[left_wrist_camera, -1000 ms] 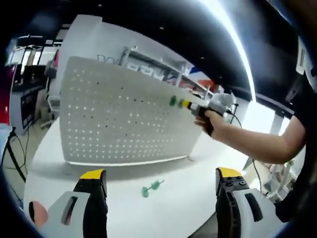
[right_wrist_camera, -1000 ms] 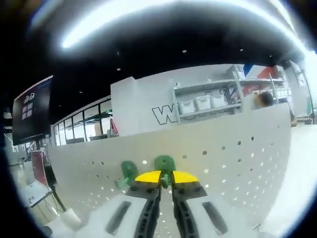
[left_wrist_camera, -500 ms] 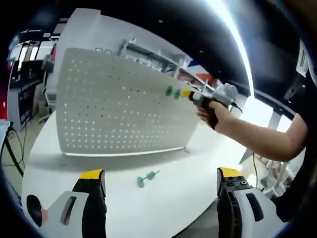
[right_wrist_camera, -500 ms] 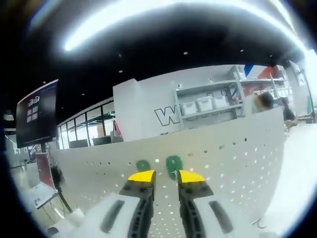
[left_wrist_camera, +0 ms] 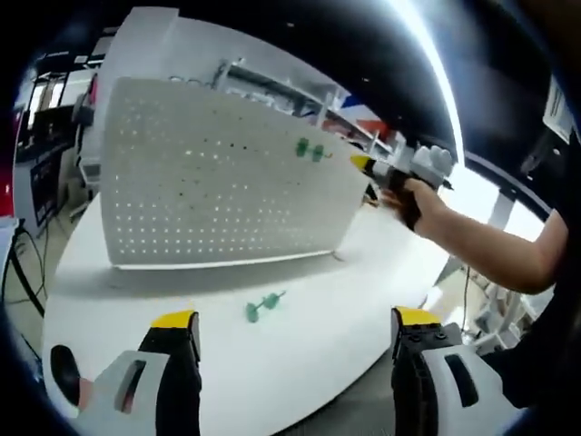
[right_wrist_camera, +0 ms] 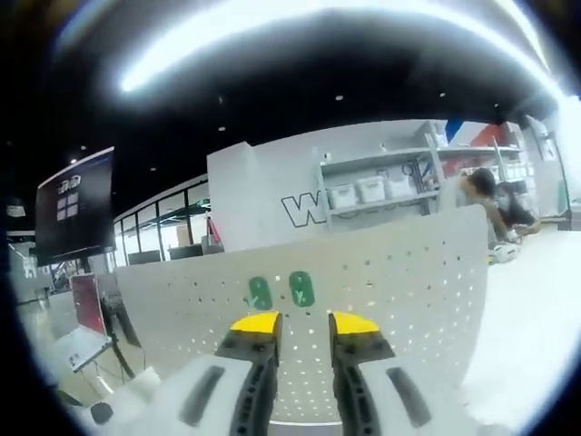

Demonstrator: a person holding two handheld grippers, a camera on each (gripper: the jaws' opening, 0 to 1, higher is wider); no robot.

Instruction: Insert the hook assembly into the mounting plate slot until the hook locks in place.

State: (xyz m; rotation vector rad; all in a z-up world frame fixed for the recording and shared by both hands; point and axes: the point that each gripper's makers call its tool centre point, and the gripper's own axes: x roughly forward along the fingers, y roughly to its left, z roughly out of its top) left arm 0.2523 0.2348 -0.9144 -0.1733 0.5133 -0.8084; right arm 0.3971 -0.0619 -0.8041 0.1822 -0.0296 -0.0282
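Observation:
A white perforated mounting plate (left_wrist_camera: 209, 182) stands upright on a round white table (left_wrist_camera: 300, 354). Two green hooks (left_wrist_camera: 309, 150) sit side by side in its upper right holes; in the right gripper view the same green hooks (right_wrist_camera: 280, 291) sit on the mounting plate (right_wrist_camera: 399, 291) just above my jaws. My right gripper (right_wrist_camera: 304, 323) is open and empty, drawn back a little from them. It also appears as the right gripper (left_wrist_camera: 365, 163) held by a hand, right of the hooks. A loose green hook (left_wrist_camera: 261, 306) lies on the table. My left gripper (left_wrist_camera: 295, 320) hangs open over the table's near edge.
A person's bare forearm (left_wrist_camera: 490, 245) reaches in from the right. Shelving with white boxes (right_wrist_camera: 372, 191) and a wall with lettering stand behind the plate. A dark screen (right_wrist_camera: 73, 204) hangs at the left. A cable (left_wrist_camera: 23, 282) runs down beside the table's left edge.
My right gripper opened, let go of the green hook, which stays in the plate beside the other, and backed away. The left view shifted slightly.

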